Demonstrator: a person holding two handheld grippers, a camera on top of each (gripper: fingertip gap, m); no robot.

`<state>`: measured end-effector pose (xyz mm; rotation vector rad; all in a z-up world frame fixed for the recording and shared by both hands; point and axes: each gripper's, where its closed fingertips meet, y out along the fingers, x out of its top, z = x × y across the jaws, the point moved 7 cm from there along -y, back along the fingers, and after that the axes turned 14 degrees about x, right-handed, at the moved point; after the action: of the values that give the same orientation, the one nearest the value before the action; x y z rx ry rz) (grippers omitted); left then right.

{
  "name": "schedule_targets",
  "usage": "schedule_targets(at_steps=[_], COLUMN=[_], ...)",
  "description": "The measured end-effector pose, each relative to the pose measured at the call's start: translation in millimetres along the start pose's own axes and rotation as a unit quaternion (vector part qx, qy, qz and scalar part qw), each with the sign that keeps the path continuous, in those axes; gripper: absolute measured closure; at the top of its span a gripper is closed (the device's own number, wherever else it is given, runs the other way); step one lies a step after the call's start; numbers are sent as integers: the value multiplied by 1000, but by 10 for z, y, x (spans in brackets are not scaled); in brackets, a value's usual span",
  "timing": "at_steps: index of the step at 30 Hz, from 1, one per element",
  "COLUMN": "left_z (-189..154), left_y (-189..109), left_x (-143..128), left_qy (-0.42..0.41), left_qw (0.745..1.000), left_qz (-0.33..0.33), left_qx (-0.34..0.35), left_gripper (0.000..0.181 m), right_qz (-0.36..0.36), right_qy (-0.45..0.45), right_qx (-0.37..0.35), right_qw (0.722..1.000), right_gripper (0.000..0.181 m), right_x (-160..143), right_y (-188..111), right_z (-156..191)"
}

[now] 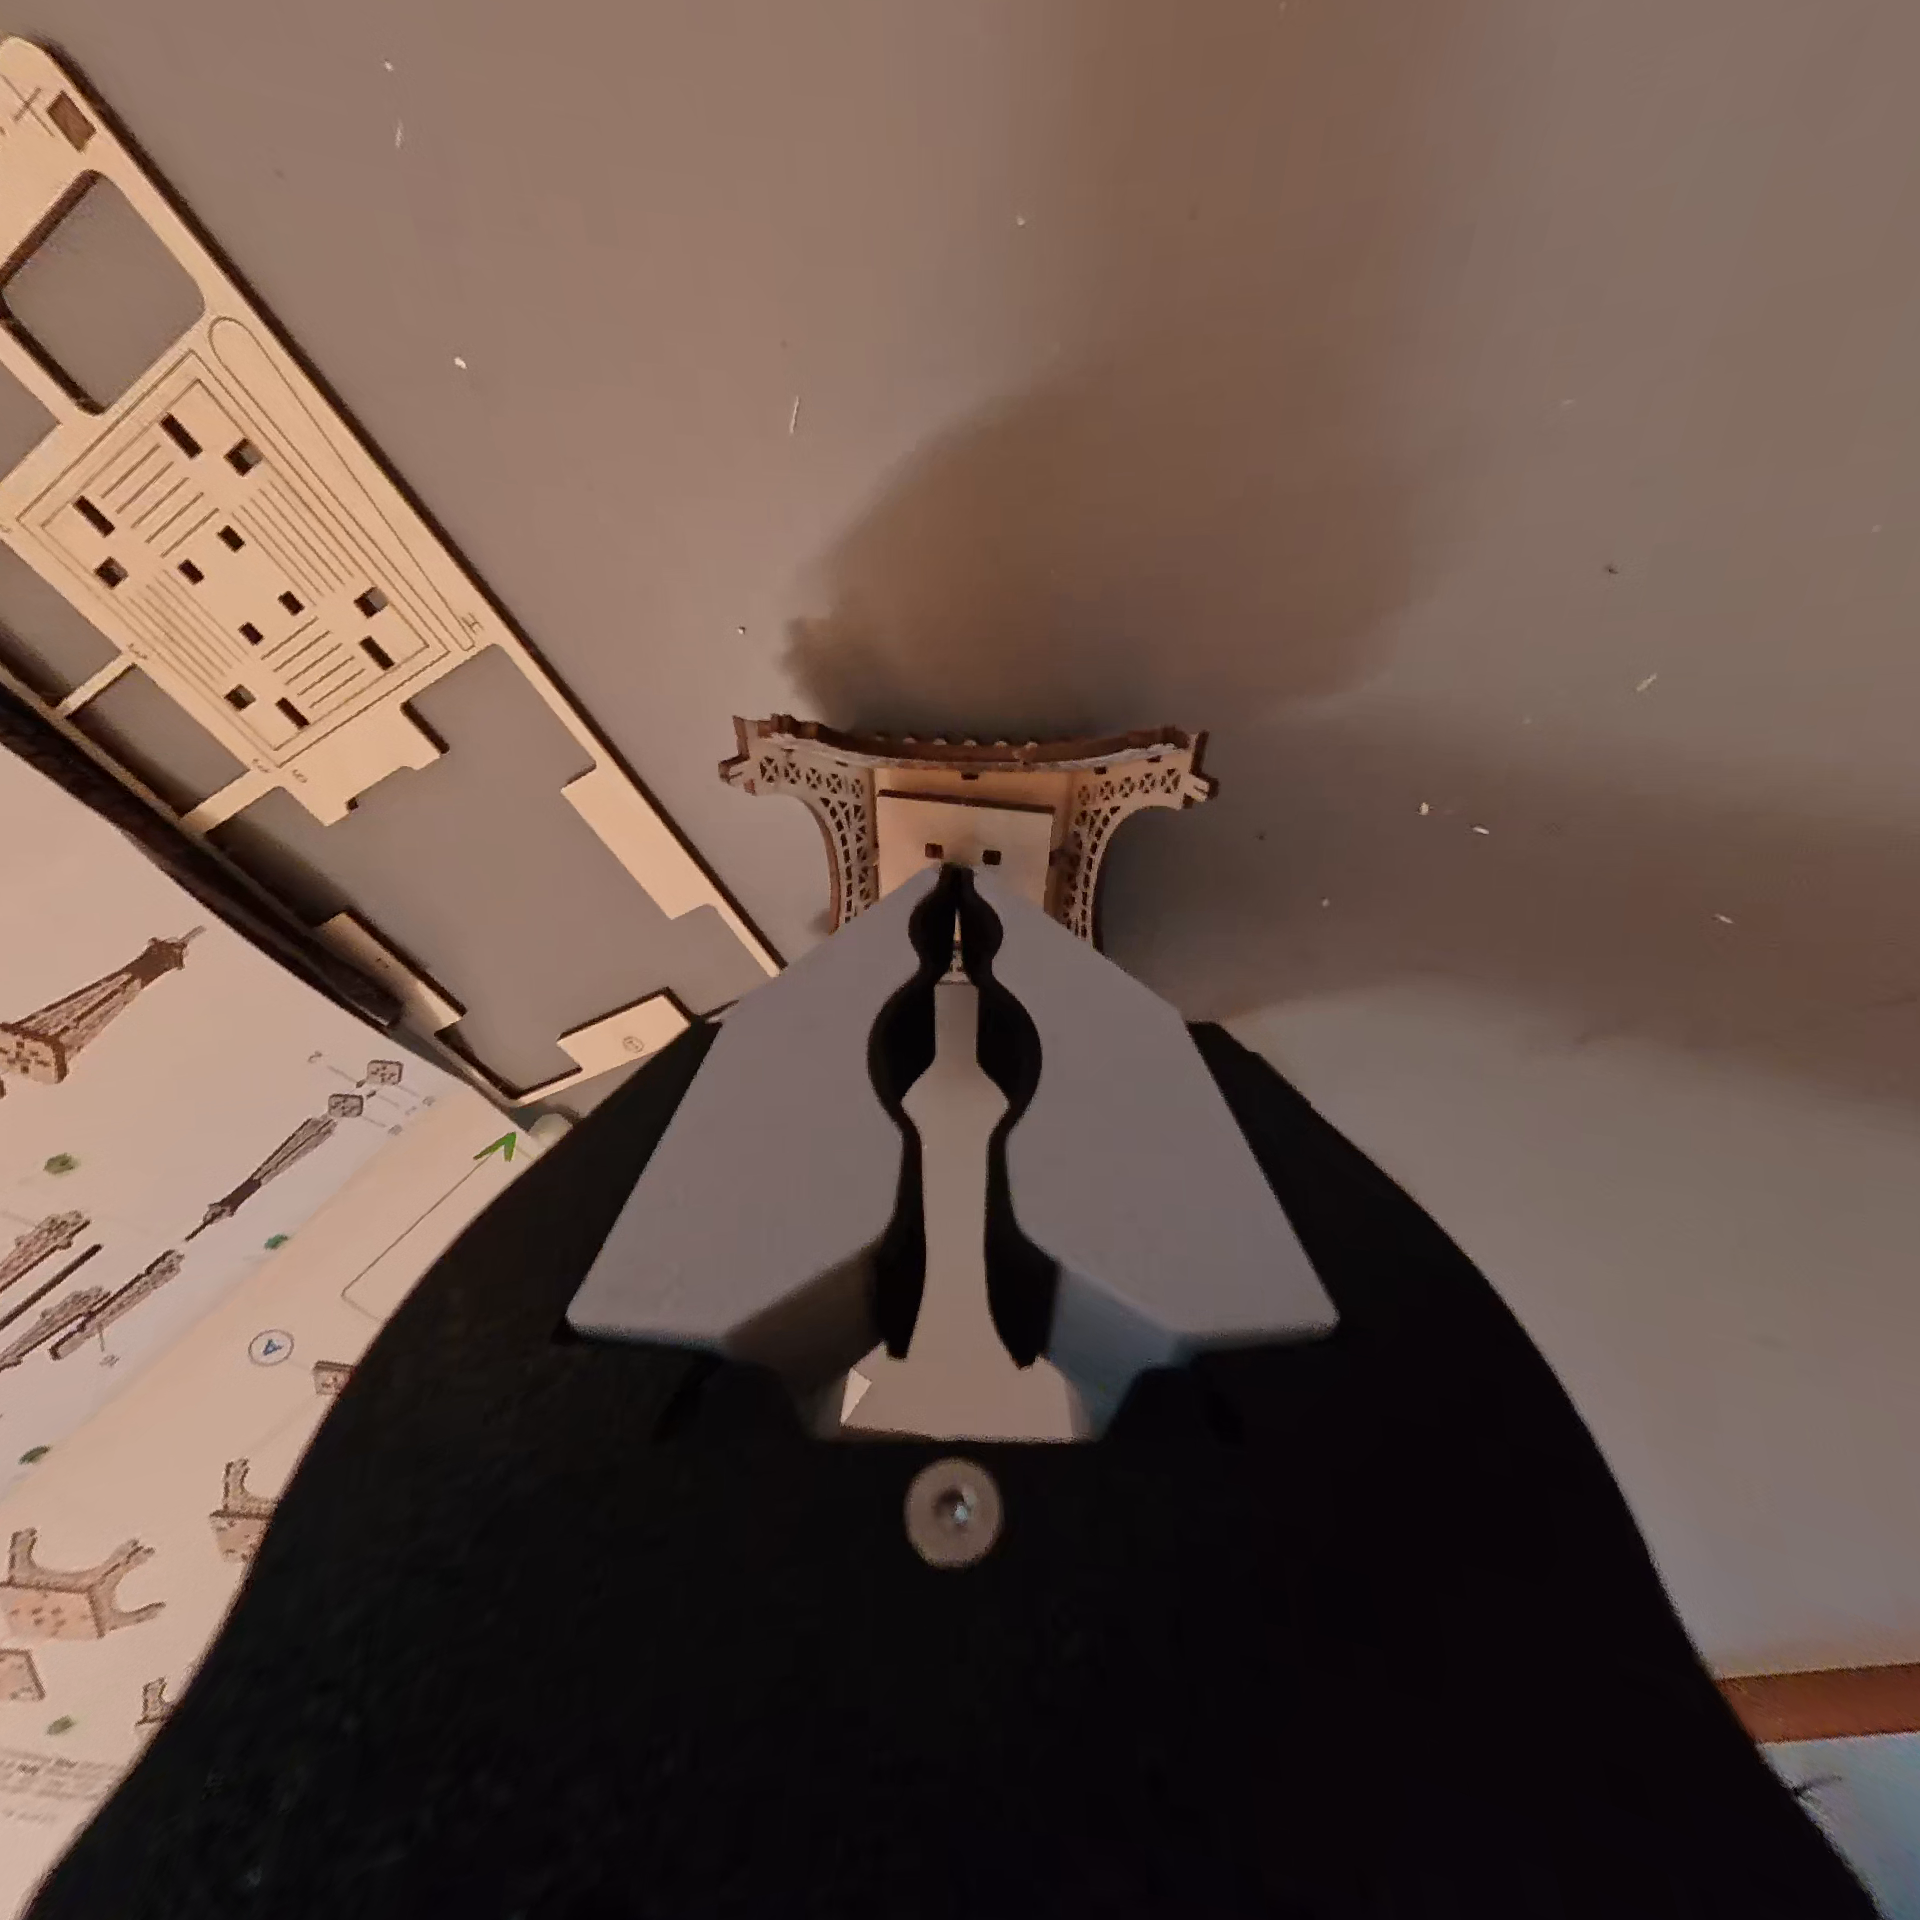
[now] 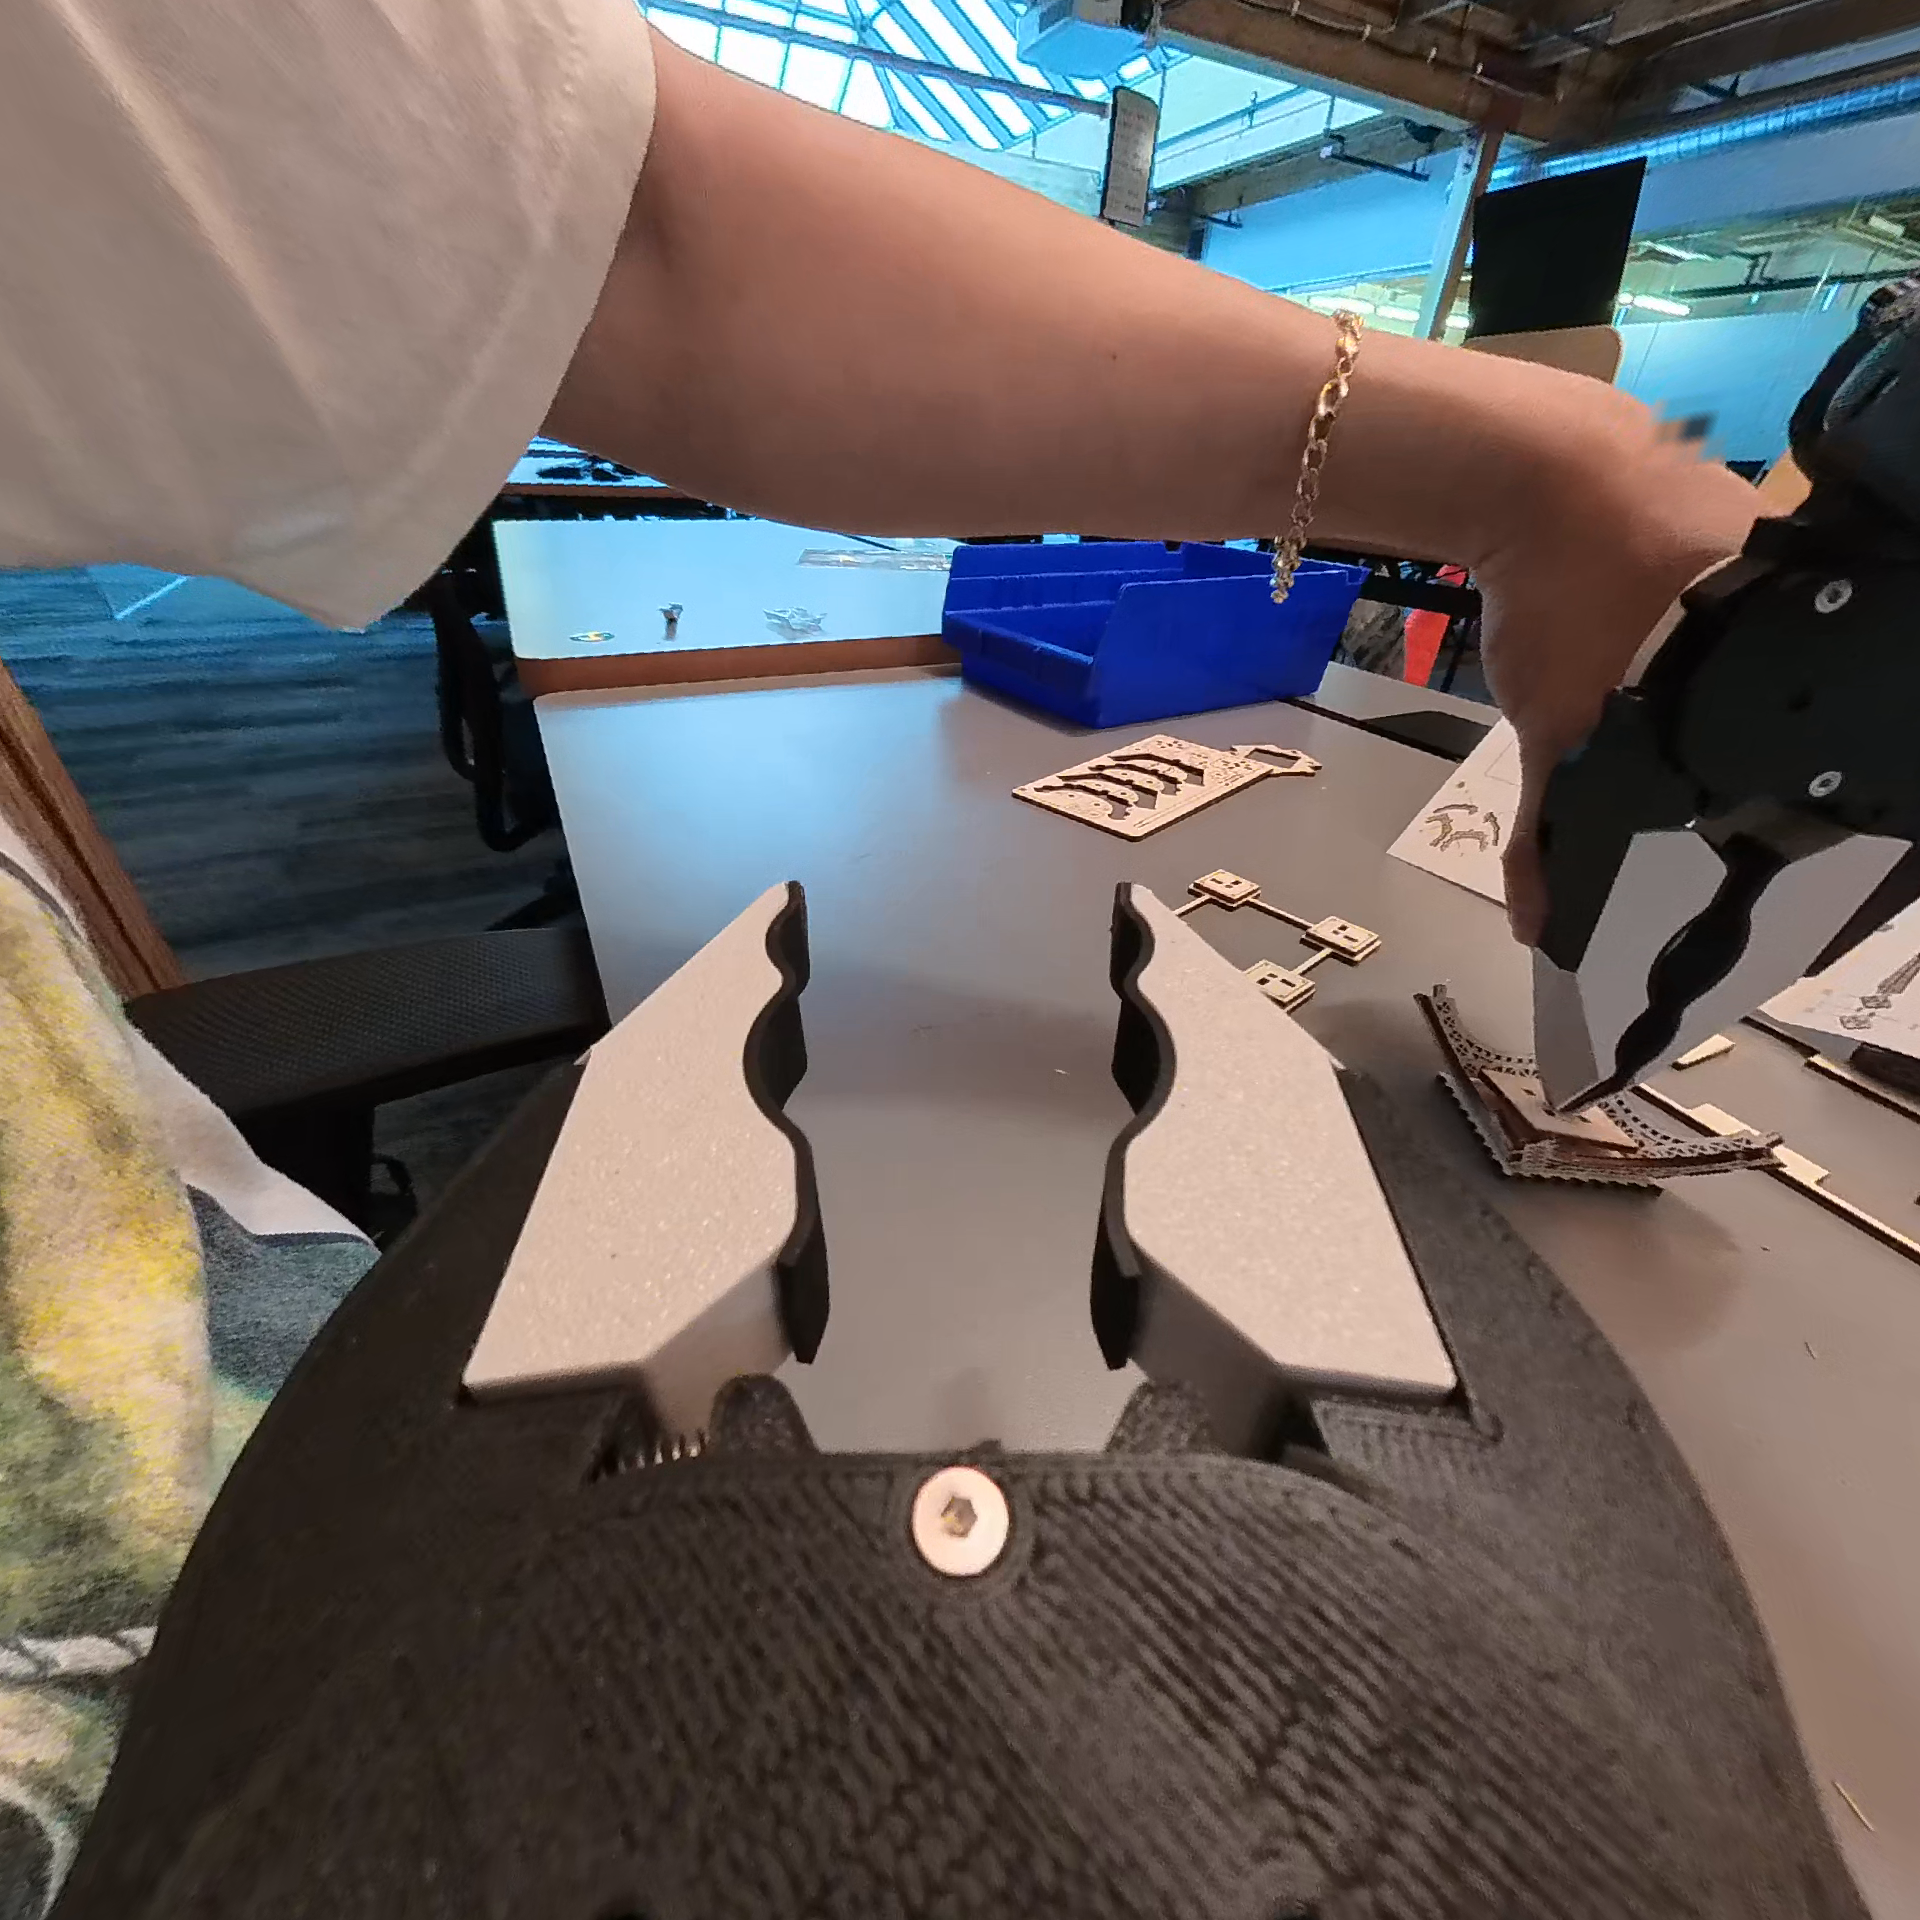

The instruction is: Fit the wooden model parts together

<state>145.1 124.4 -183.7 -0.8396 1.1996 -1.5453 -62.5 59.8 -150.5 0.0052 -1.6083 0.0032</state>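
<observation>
A wooden lattice tower base [image 1: 966, 800] with curved legs lies on the grey table [image 1: 1351, 416]. My left gripper [image 1: 951, 883] is shut, and its tips touch the flat slotted plate in the middle of that base. The right wrist view shows the same from the side: the left gripper [image 2: 1579, 1101], held by a person's hand, points down onto the tower base [image 2: 1558, 1132]. I cannot tell whether it pinches a part. My right gripper [image 2: 961, 935] is open and empty, above the table to the left of the base.
A cut-out wooden sheet [image 1: 312, 623] and a printed instruction sheet [image 1: 156, 1247] lie left of the base. In the right wrist view there are linked small square pieces [image 2: 1288, 945], a sheet of arched parts [image 2: 1153, 790], a blue bin [image 2: 1143, 623] and the person's arm [image 2: 935, 364]. My right fingertips sit around 20 cm from my left ones.
</observation>
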Motion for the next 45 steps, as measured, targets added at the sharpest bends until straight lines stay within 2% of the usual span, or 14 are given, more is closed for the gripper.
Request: schedule_targets(at_steps=[3,5,7,8,9,12,13,14,17,20,22,30,35,45], left_z=[1,-1,0,3,7,21,23,25,32,45,45,40,36,31], left_y=[6,8,11,13,15,20,22,22,26,31,30,31,29,27], left_x=[-18,-21,-21,-18,-14,-1,3,8,21,18,10,9,8,-8], left_qy=[-6,-8,-6,-5,-3,1,4,6,12,1,-8,-14,-14,-25], left_qw=[1000,1000,1000,1000,1000,999,999,999,999,998,999,999,999,999], left_qz=[7,9,15,18,21,30,33,37,44,43,41,41,40,30], left_qx=[-2,1,1,-1,-4,-16,-18,-19,-25,-35,-35,-33,-30,-26], left_gripper=[181,181,181,181,181,181,181,181,181,181,181,181,181,181], right_qz=[-3,6,26,33,36,-12,-19,-25,-25,-47,-28,-42,-54,-54], right_qy=[7,5,28,76,139,267,284,300,293,335,335,379,410,399], right_qx=[-14,-94,-199,-222,-218,-151,-179,-224,-292,-268,-280,-265,-238,-237], right_qw=[1000,996,979,971,965,952,942,927,910,902,899,886,879,884], right_gripper=[125,125,95,83,85,136,128,107,65,54,46,30,28,28], right_x=[2,-9,-37,-63,-97,-91,-110,-145,-214,-241,-303,-393,-395,-399], right_y=[-12,-54,-103,-92,-41,248,281,269,243,364,363,410,518,562], right_z=[-34,-167,-390,-487,-547,-635,-720,-815,-954,-981,-1040,-1206,-1205,-1189])
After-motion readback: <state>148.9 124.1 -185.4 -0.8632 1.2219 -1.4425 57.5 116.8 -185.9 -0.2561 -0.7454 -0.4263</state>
